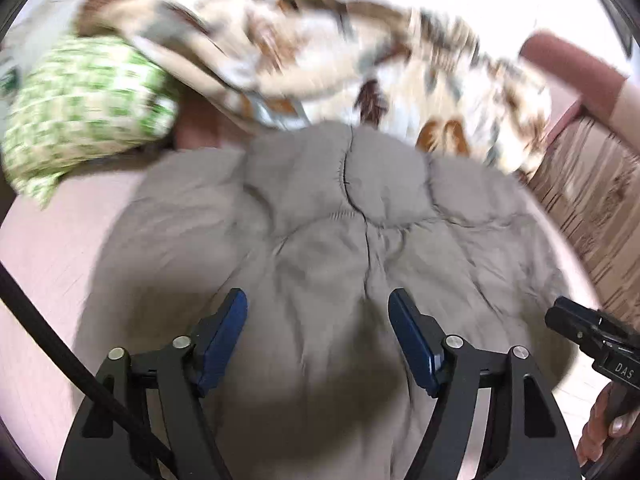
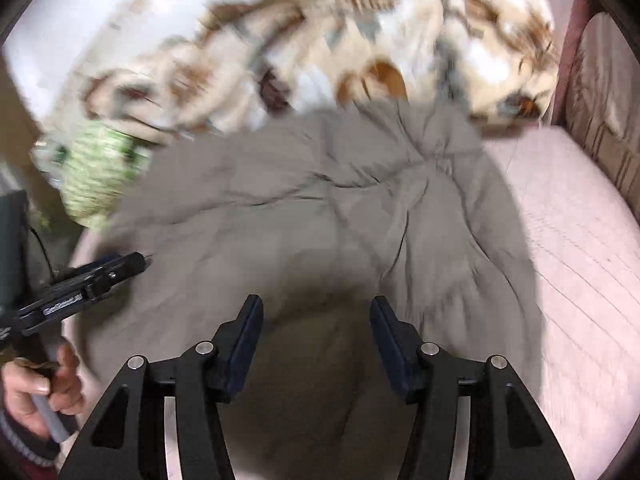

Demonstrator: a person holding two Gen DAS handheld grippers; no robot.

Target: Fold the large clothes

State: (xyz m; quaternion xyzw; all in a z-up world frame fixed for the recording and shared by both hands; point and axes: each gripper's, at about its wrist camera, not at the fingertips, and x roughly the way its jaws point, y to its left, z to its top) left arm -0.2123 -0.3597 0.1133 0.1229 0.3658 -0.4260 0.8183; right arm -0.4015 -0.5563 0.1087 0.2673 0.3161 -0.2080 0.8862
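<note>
Both grippers hang over the grey padded coat point(image 1: 340, 220) spread on the pink bed point(image 2: 580, 240), which runs away ahead of the fingers. The left gripper point(image 1: 318, 336) and right gripper point(image 2: 316, 340) stand wide apart, holding nothing. A patterned blanket point(image 1: 320, 52) and a green checked bundle point(image 1: 88, 108) crowd the far end.

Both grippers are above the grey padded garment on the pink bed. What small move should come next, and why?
Probably lower both grippers onto the near edge of the grey padded garment and close on it. The left gripper and the right gripper are both open, with nothing between their fingers, and the garment lies spread and rumpled on the pink bed sheet, not yet folded.
</note>
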